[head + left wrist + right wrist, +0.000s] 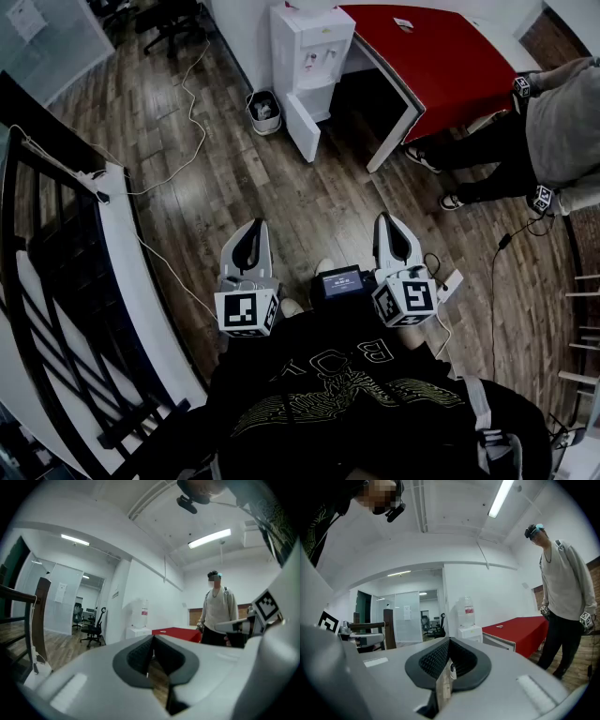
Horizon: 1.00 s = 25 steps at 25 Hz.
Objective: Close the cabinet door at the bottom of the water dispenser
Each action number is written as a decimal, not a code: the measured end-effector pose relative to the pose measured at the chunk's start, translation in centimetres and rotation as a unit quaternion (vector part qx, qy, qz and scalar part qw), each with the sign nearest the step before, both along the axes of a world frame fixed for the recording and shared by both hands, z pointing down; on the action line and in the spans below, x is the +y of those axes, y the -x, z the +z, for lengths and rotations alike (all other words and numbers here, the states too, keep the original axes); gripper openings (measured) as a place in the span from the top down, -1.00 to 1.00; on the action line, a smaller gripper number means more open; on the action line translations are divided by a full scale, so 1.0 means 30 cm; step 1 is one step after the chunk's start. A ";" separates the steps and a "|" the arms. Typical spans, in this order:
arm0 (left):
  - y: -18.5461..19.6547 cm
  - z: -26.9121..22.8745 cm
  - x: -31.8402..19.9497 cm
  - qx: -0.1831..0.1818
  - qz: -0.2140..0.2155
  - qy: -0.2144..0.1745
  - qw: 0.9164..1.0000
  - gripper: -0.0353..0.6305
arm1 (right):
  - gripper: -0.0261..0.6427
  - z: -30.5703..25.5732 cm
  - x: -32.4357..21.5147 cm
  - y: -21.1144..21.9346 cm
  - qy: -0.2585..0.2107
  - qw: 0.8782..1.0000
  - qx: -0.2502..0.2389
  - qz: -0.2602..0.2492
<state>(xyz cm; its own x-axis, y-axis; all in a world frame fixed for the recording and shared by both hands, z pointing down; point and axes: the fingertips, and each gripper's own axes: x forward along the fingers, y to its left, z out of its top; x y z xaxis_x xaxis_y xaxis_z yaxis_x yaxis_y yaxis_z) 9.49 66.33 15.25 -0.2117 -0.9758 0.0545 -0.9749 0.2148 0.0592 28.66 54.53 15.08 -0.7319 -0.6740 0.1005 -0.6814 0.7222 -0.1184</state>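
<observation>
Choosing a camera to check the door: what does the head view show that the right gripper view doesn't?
Only the head view: the open cabinet door, swung out at the base of the water dispenser, and a small bin beside it. Only the right gripper view: the ceiling light. Both: the water dispenser, red table and standing person.

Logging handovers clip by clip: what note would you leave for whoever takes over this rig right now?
Left gripper: shut, empty, held in front of the body.
Right gripper: shut, empty, alongside it.
The white water dispenser stands across the wooden floor, next to the red-topped table. Its white bottom cabinet door stands swung open.
Done: nothing; neither gripper is near the door.
Left: walk up and push the door shut.
</observation>
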 end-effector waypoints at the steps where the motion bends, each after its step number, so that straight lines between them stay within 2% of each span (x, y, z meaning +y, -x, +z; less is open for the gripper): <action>1: 0.004 0.006 -0.018 0.004 0.002 0.002 1.000 0.87 | 0.94 0.003 -0.013 0.003 0.000 1.000 0.002 0.001; 8: 0.106 0.077 -0.200 -0.001 -0.002 0.022 1.000 0.87 | 0.94 0.075 -0.169 0.075 0.019 1.000 0.008 -0.001; 13: 0.251 0.120 -0.444 -0.011 -0.011 0.048 0.999 0.87 | 0.94 0.108 -0.422 0.210 0.024 1.000 0.001 -0.005; 16: 0.326 0.106 -0.626 -0.032 -0.008 0.061 0.998 0.87 | 0.94 0.107 -0.597 0.297 0.027 1.000 -0.009 -0.011; 21: 0.405 0.017 -0.894 -0.062 -0.004 0.045 0.997 0.87 | 0.94 0.087 -0.845 0.393 0.027 0.999 -0.021 -0.018; 25: 0.464 0.003 -1.048 -0.062 0.004 0.046 0.997 0.87 | 0.94 0.073 -0.984 0.445 0.026 0.999 -0.020 -0.015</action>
<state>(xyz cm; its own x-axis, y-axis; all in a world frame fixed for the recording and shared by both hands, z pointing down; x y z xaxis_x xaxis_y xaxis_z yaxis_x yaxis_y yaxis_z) -4.42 34.89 15.35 -0.2141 -0.9697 0.1173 -0.9753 0.2056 -0.0806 15.32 25.01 17.28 -0.7559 -0.6462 0.1050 -0.6533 0.7345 -0.1838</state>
